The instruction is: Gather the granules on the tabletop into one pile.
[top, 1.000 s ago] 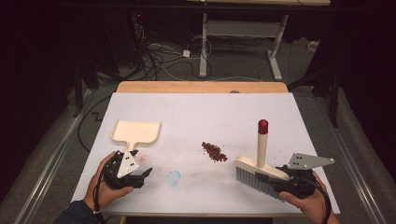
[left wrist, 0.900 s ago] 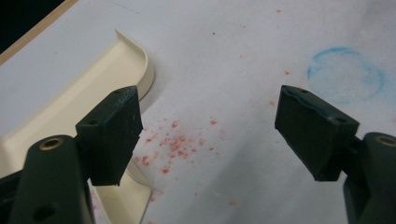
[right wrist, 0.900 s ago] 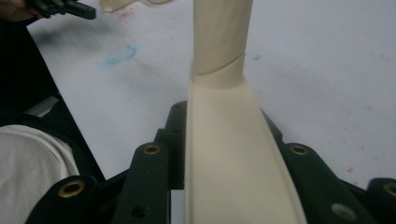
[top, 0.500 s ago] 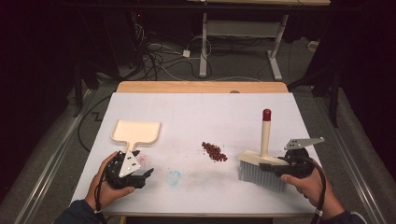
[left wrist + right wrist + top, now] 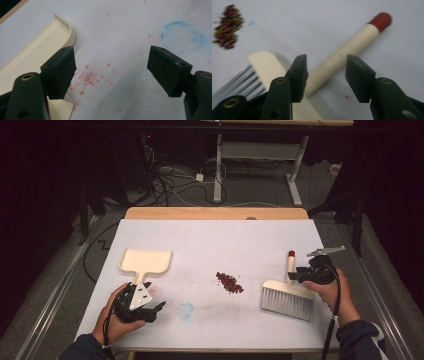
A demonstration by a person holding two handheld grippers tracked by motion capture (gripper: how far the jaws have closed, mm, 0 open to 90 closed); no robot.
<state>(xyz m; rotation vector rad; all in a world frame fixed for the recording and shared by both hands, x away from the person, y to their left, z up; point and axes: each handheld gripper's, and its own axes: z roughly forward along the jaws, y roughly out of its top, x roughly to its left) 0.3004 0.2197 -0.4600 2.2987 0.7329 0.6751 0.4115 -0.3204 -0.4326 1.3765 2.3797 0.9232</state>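
A cream brush (image 5: 287,299) with grey bristles lies flat on the white table, its red-tipped handle (image 5: 290,265) pointing away. My right gripper (image 5: 300,273) is at that handle. In the right gripper view the handle (image 5: 352,42) runs between the jaws of my right gripper (image 5: 327,75), which have just been opening; the pads do not press on it. A small pile of dark red beans (image 5: 229,282) lies mid-table. The cream dustpan (image 5: 145,261) rests at the left. My left gripper (image 5: 159,308) stands open just below it, with nothing between its jaws (image 5: 111,72).
A faint blue ring (image 5: 186,310) and red crumbs (image 5: 87,77) mark the white table (image 5: 215,240) near the left gripper. The table's wooden far edge (image 5: 215,213) borders a dark floor with cables and a desk frame.
The right hand moved right and lower, and the brush went from handle-up to lying flat. The right jaws spread apart off the handle. The left hand and dustpan stayed put.
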